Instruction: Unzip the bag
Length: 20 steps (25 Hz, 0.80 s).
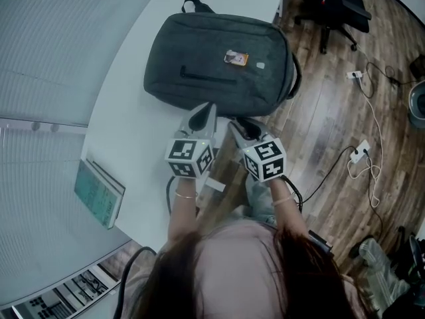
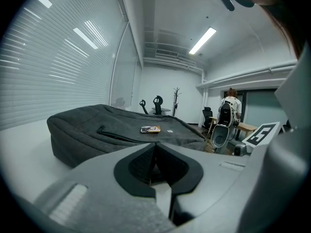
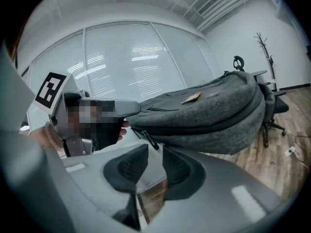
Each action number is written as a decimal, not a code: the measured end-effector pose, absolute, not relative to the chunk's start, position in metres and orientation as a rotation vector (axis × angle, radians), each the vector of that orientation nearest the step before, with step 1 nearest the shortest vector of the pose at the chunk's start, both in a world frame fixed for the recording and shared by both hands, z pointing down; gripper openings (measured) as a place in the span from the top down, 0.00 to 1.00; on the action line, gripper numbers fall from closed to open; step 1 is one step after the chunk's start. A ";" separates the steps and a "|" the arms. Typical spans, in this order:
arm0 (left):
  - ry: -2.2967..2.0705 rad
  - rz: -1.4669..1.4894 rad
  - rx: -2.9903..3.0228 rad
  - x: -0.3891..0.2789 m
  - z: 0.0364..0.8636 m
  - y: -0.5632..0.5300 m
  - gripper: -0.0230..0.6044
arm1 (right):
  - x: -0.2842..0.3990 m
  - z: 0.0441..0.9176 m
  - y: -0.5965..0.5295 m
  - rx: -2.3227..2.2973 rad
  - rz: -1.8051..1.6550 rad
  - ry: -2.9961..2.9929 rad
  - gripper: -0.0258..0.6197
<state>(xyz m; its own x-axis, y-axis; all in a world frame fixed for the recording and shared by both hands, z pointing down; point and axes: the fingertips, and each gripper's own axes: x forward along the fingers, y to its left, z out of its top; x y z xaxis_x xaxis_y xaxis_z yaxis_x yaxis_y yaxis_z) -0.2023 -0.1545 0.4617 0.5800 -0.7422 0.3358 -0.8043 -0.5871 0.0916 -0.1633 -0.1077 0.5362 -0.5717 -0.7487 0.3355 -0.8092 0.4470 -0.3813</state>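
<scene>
A dark grey backpack lies flat on the white table, with an orange tag on its top face. Both grippers sit at its near edge. My left gripper points at the bag; its pads meet with nothing between them. My right gripper is just right of it, off the table's edge. In the right gripper view its jaws stand apart, and a black zipper pull hangs from the bag's side seam just ahead of them, untouched.
A teal book lies at the table's near left. Right of the table is wood floor with a black office chair, a power strip and cables. Blinds line the left wall. A person stands far back.
</scene>
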 end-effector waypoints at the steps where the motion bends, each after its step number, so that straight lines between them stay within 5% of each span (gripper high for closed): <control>1: -1.277 0.402 2.575 -0.202 0.464 -0.156 0.95 | -0.164 0.536 -0.108 1.385 0.790 -2.580 0.81; 20: -1.243 0.472 2.524 -0.198 0.483 -0.163 0.95 | -0.170 0.528 -0.109 1.265 1.091 -2.780 0.80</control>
<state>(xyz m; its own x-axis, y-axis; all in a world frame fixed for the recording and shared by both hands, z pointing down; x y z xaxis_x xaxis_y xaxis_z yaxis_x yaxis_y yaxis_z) -0.1978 -0.1630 0.4833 0.5747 -0.7077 0.4110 -0.8021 -0.5868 0.1110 -0.1703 -0.1090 0.5275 -0.6916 -0.7009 0.1746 -0.6325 0.4710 -0.6148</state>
